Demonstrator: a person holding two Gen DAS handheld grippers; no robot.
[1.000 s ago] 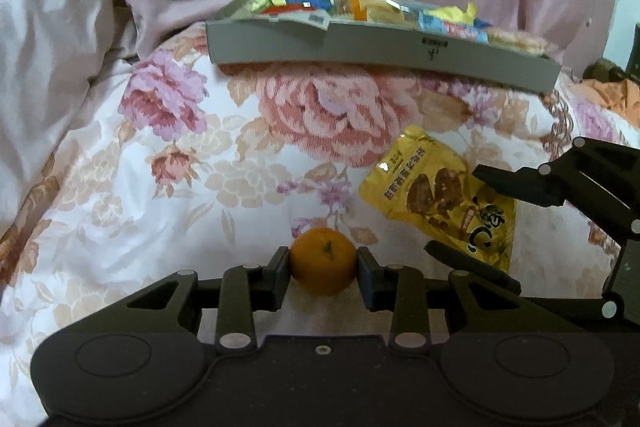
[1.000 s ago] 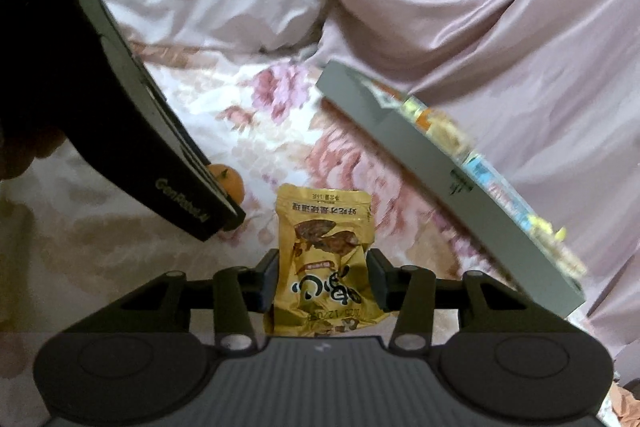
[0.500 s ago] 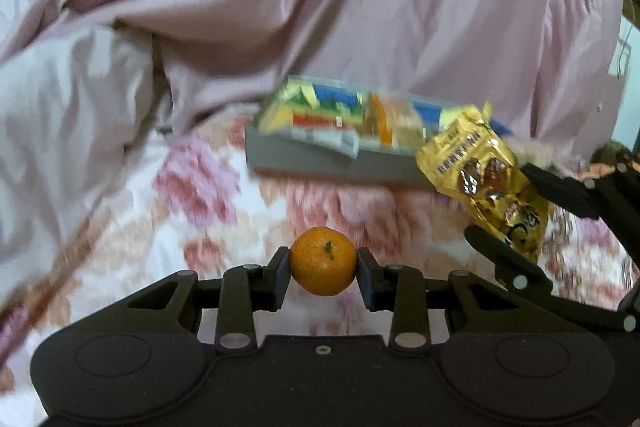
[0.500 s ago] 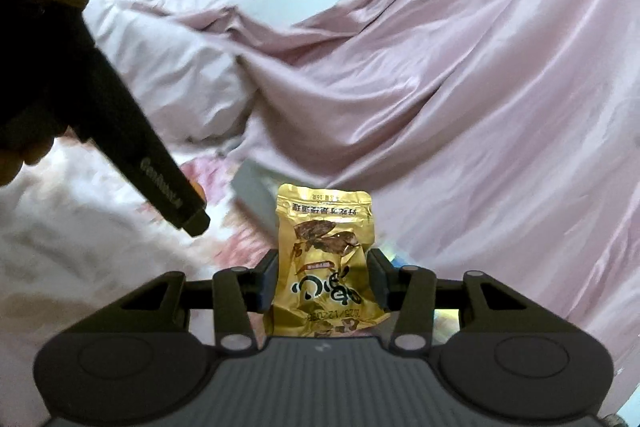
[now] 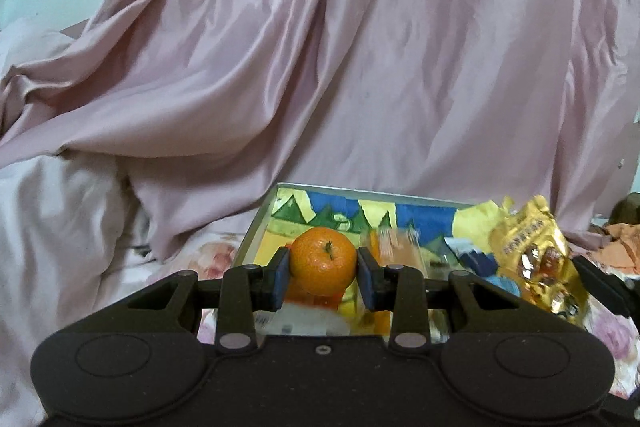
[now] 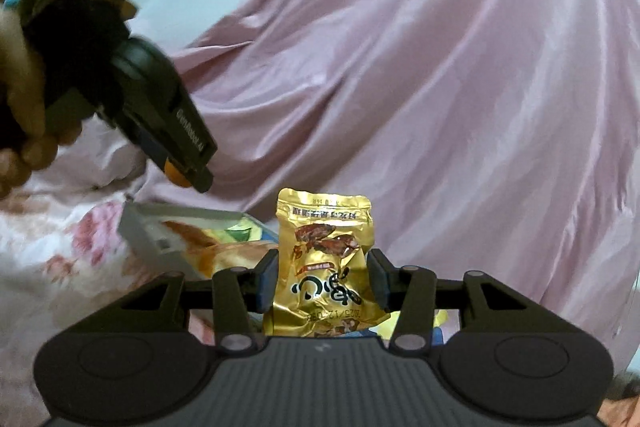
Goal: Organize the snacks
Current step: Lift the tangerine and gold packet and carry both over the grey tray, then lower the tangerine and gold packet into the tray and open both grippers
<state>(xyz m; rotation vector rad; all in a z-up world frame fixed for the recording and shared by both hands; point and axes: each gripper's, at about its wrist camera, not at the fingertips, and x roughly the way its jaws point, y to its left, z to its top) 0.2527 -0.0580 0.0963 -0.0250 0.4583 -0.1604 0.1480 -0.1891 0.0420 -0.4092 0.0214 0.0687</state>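
Since the earlier frame both grippers have risen from the floral bedcover [image 5: 212,255] and come over the grey tray [image 5: 256,227]. The left gripper [image 5: 323,273] holds the mandarin [image 5: 323,261] tight between its jaws, and the tray full of snacks lies just beyond and below them. The right gripper [image 6: 322,281] clamps the golden snack packet [image 6: 326,267] upright between its jaws, with the tray to their left and behind.

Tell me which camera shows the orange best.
The left wrist view: the orange sits centred and sharp, clamped in the left gripper. In the right wrist view only a sliver peeks out under that gripper.
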